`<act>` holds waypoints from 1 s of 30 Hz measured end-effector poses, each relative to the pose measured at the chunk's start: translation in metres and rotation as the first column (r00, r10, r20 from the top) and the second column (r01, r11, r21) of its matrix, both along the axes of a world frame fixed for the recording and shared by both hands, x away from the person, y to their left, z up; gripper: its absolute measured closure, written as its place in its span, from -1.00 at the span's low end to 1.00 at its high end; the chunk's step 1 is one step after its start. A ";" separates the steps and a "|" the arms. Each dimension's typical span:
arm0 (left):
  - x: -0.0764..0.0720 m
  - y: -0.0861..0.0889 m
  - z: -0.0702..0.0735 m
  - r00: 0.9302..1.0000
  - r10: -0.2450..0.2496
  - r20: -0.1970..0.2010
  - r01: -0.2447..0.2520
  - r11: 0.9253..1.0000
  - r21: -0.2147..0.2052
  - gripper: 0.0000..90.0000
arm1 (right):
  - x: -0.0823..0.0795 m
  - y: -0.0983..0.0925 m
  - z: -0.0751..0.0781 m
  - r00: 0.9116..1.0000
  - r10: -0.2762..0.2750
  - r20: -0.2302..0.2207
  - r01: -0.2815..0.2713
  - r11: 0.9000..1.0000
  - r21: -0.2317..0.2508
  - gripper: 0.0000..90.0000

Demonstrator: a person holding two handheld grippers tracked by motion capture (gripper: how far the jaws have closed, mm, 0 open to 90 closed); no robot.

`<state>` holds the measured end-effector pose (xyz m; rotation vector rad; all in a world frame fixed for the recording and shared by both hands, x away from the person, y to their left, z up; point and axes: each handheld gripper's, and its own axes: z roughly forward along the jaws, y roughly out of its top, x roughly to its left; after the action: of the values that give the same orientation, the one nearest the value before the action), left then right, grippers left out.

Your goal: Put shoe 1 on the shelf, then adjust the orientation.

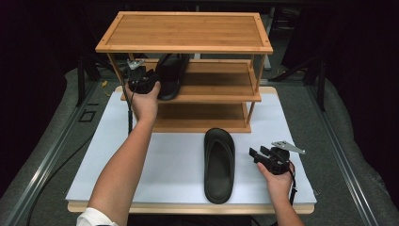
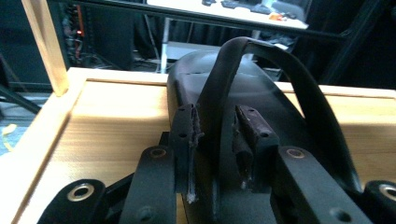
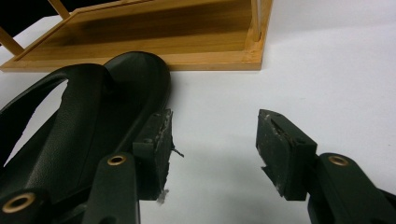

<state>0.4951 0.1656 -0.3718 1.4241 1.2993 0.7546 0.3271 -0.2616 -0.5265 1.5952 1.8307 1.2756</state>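
Observation:
A black flip-flop lies on the middle shelf of a bamboo rack, toe pointing away. My left gripper reaches in at its heel end. In the left gripper view the flip-flop's strap runs between the two pads of that gripper, which stand slightly apart from it, so the gripper is open. A second black flip-flop lies flat on the white table top. My right gripper hovers just to its right, open with nothing between its fingers; the flip-flop's toe end lies beside its left jaw.
The rack has three shelves; the top one and the bottom one are bare wood. The white table top has free room left and right of the flip-flop. Dark floor and cables surround the table.

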 end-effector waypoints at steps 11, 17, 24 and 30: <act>-0.019 -0.006 -0.003 0.995 -0.098 0.014 0.098 0.995 -0.010 0.46 | -0.002 0.005 0.003 1.000 0.010 0.026 -0.009 0.999 -0.045 0.01; -0.036 0.003 -0.003 0.989 -0.139 0.056 0.142 0.989 -0.043 0.26 | -0.008 0.015 0.010 0.997 0.043 0.064 -0.038 0.996 -0.084 -0.03; -0.073 0.019 -0.009 0.971 -0.220 0.097 0.224 0.974 -0.029 0.09 | -0.018 0.037 0.028 0.985 0.122 0.120 -0.112 0.990 -0.089 -0.09; -0.103 0.026 -0.029 0.936 -0.349 0.043 0.349 0.937 0.015 0.01 | -0.022 0.049 0.045 0.980 0.154 0.122 -0.144 0.985 -0.091 -0.10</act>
<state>0.3920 0.1911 -0.4005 1.5795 0.9719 0.5475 0.3052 -0.2127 -0.4818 1.3229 1.9254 1.3168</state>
